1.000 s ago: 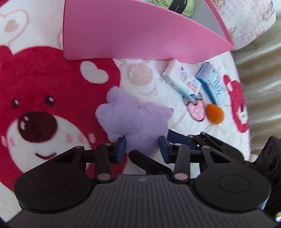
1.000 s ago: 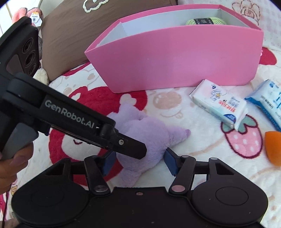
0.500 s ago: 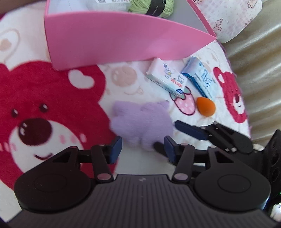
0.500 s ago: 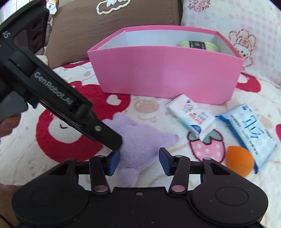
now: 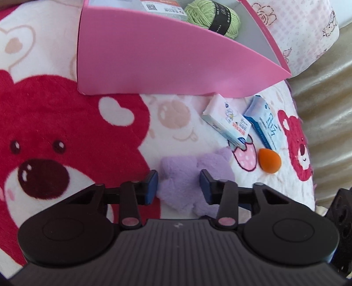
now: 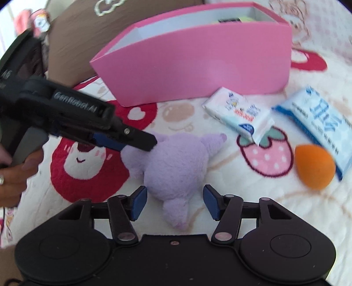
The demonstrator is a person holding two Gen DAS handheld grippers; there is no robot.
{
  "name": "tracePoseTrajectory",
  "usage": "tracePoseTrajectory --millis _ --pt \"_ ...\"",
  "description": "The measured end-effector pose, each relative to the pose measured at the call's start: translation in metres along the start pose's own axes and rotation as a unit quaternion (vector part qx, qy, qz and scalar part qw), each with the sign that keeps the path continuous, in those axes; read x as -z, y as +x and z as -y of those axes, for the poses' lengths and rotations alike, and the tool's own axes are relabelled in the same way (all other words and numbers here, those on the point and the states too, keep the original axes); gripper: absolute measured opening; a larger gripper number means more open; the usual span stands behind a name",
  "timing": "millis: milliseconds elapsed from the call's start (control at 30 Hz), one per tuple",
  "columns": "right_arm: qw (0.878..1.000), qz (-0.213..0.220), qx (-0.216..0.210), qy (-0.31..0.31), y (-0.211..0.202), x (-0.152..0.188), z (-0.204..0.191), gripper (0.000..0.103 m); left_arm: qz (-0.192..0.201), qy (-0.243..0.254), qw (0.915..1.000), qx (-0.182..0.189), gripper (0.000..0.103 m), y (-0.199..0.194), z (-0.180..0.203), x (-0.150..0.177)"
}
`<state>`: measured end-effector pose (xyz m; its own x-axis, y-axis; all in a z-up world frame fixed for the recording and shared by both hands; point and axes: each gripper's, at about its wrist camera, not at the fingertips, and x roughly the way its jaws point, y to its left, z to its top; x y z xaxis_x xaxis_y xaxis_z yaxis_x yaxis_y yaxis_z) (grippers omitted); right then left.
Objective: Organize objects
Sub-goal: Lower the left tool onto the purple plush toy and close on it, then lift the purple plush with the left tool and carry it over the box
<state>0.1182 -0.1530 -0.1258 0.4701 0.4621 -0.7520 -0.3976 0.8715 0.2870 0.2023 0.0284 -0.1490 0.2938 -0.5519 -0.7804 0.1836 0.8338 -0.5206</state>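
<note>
Bedding printed with red bears and strawberries is what everything sits on, with a pink box [image 6: 198, 63] at the back, green yarn [image 5: 212, 16] already dropped inside. Since half a second ago the purple plush toy [image 6: 176, 162] has been shifted a bit toward the tissue pack [image 6: 239, 114], and the right tongs [image 6: 173, 203] are now being opened around its lower end, pads not touching it. The left tongs [image 5: 178, 186] are being narrowed on the plush, pads right at the fur, though a real pinch can't be confirmed. So the grip is probably being handed to the left side. The orange sponge [image 6: 314, 168] and blue packet [image 6: 319, 123] are left lying beside the box, untouched.
</note>
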Motion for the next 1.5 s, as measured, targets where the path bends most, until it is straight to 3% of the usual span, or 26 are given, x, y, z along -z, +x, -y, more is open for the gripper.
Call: tracePoseTrajectory --millis 167,267,367,633,1000,1500 --pt "1.000 0.019 -0.013 0.017 -0.002 0.002 -0.005 0.068 0.000 -0.008 1.0000 -0.004 0.034 -0.001 0.000 0.002" --pt "1.000 0.027 0.007 0.003 -0.001 0.005 -0.008 0.054 0.001 -0.005 0.9999 -0.010 0.034 -0.003 0.004 0.005" --pt "1.000 0.025 0.015 0.001 0.000 0.004 -0.006 0.052 0.002 0.001 0.9999 -0.012 0.033 -0.002 0.008 0.010" --pt "0.999 0.028 0.028 -0.016 -0.001 0.003 -0.011 0.051 0.031 0.047 0.9981 -0.025 0.035 -0.009 0.025 0.025" --pt "0.998 0.035 0.031 -0.052 -0.017 0.000 -0.028 0.051 0.044 0.045 0.9978 -0.019 0.035 -0.036 0.029 0.033" --pt "0.998 0.036 0.033 -0.032 -0.050 0.013 -0.047 0.052 0.020 0.044 0.9988 0.009 0.036 -0.071 0.046 0.046"
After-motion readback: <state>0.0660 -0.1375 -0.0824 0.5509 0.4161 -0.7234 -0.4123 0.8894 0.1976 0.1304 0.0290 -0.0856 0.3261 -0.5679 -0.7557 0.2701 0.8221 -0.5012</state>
